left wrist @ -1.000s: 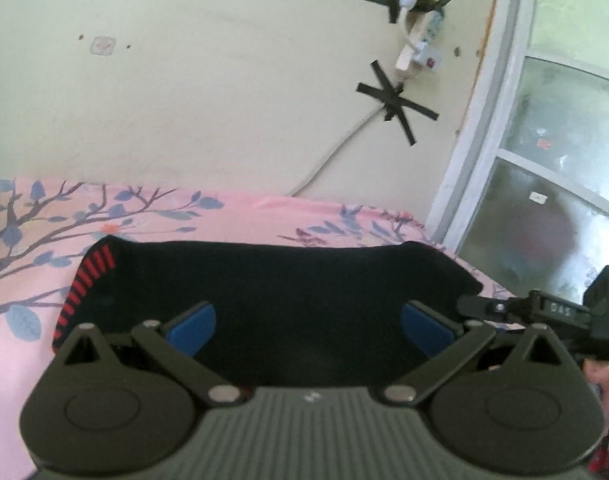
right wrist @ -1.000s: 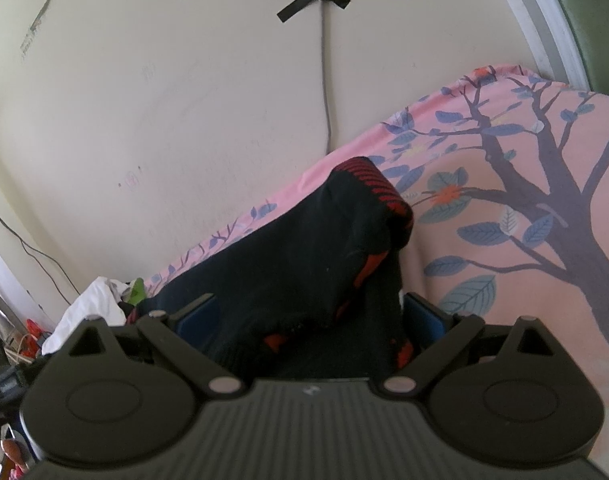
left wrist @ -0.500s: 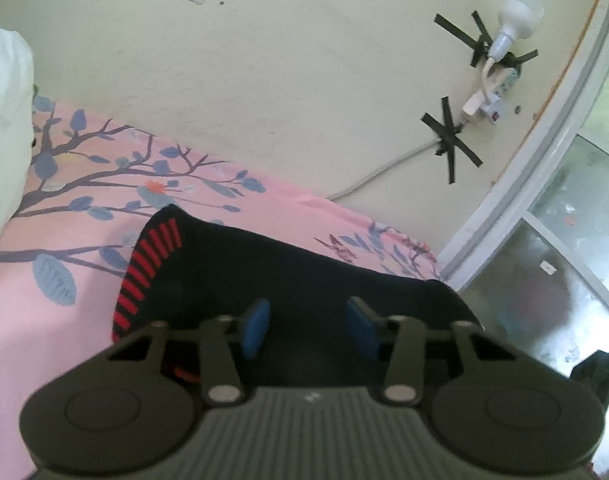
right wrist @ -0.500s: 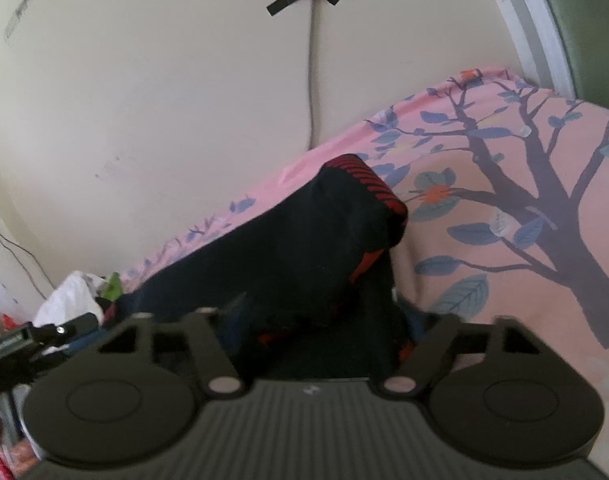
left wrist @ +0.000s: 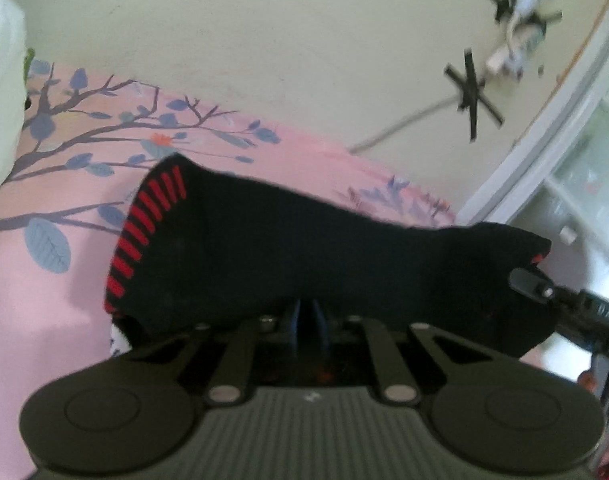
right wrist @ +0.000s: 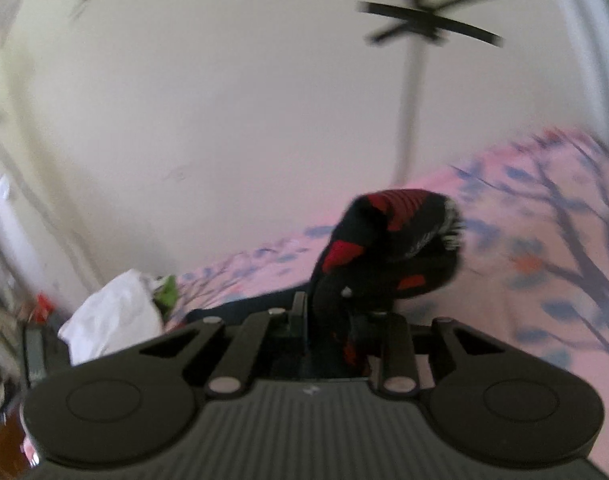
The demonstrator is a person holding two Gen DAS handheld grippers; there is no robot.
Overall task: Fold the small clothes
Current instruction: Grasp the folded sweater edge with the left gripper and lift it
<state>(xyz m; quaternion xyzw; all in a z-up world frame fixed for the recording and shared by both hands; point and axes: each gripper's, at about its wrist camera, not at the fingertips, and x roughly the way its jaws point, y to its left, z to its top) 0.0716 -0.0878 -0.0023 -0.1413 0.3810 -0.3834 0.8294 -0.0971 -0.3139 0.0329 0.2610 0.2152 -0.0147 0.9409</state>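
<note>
A black sock (left wrist: 304, 248) with red stripes lies stretched across the pink floral bedsheet (left wrist: 44, 300). My left gripper (left wrist: 306, 320) is shut on the sock's near edge, its blue pads almost touching. At the sock's right end a finger (left wrist: 532, 280) of my right gripper reaches in. In the right wrist view the sock's end (right wrist: 388, 248) is bunched and lifted off the sheet. My right gripper (right wrist: 340, 320) has its jaws closing, with the pads pressing on that bunched fabric. This view is blurred.
A white cloth pile (right wrist: 112, 312) with something green beside it lies at the bed's far end, also at the left edge as white cloth (left wrist: 0, 80). The cream wall (left wrist: 264, 40) with a taped cable runs behind the bed. A window frame (left wrist: 544, 152) stands on the right.
Both grippers' jaws have gone from wide apart to closed on the sock. The right gripper has risen with its end of the sock bunched up. The left gripper has rolled and shifted sideways.
</note>
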